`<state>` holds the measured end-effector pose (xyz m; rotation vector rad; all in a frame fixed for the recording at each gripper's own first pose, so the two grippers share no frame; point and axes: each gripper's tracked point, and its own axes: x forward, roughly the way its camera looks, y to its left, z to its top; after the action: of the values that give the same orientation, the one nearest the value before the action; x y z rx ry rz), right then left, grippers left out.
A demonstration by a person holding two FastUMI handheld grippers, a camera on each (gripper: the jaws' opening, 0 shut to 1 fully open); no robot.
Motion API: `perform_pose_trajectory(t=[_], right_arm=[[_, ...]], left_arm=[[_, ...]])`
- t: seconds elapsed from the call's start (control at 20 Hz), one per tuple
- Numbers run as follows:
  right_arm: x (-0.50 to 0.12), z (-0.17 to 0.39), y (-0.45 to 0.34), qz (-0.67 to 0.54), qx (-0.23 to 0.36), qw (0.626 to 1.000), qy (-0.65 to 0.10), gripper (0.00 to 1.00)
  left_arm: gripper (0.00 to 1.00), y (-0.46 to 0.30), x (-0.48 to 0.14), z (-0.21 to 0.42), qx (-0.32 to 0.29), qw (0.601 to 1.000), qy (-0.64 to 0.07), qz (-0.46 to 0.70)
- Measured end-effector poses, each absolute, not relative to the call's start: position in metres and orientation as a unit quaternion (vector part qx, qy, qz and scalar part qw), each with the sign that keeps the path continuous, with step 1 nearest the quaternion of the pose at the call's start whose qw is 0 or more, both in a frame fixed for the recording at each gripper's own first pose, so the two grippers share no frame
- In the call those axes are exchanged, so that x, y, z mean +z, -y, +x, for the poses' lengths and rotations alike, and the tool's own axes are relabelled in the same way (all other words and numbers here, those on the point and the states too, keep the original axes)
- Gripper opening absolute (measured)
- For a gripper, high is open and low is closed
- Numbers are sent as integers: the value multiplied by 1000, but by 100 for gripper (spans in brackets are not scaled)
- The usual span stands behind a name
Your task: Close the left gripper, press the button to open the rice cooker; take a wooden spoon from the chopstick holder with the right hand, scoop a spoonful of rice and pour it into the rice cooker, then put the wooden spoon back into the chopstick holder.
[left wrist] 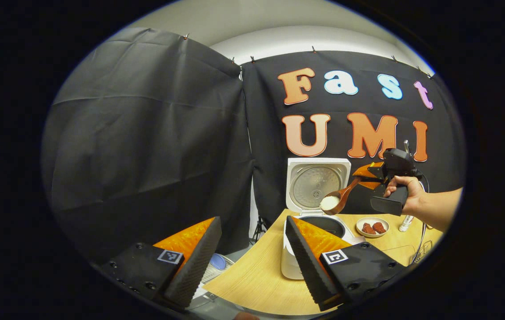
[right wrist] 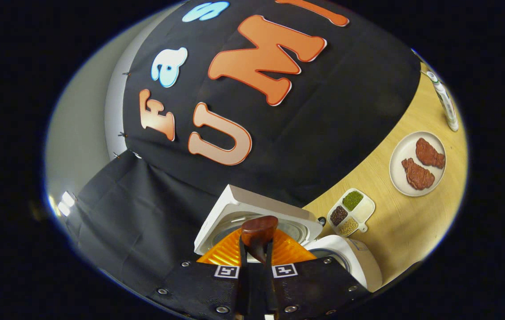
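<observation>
The white rice cooker stands on the wooden table with its lid up and the dark inner pot showing. My left gripper is open and empty, low in front of the cooker. A hand holds my right gripper, shut on the handle of a wooden spoon. The spoon's bowl carries white rice just above the pot. In the right gripper view my right gripper clamps the spoon, seen from behind, over the raised lid and cooker body.
A plate with two brown meat pieces lies on the table right of the cooker. A small divided dish of beans sits beside the cooker. A slim bottle stands by the wall.
</observation>
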<state>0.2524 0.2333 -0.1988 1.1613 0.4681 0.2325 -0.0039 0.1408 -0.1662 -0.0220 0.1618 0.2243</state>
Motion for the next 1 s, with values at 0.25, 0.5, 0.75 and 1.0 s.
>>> perform_pose_trajectory(t=[0.25, 0.5, 0.75, 1.0], right_arm=[[-197, 263, -240, 470, 113, 850, -209, 12], [-191, 261, -247, 399, 130, 886, -195, 12], [-176, 260, -251, 345, 145, 911, -170, 12], [-152, 255, -256, 275, 173, 937, -125, 12]], left_arm=[[98, -143, -166, -7, 117, 990, -84, -7], [98, -142, -165, -4, 122, 989, -85, -2], [98, -134, -163, -5, 119, 989, -85, 1], [98, -130, -162, -11, 116, 990, -84, 3]])
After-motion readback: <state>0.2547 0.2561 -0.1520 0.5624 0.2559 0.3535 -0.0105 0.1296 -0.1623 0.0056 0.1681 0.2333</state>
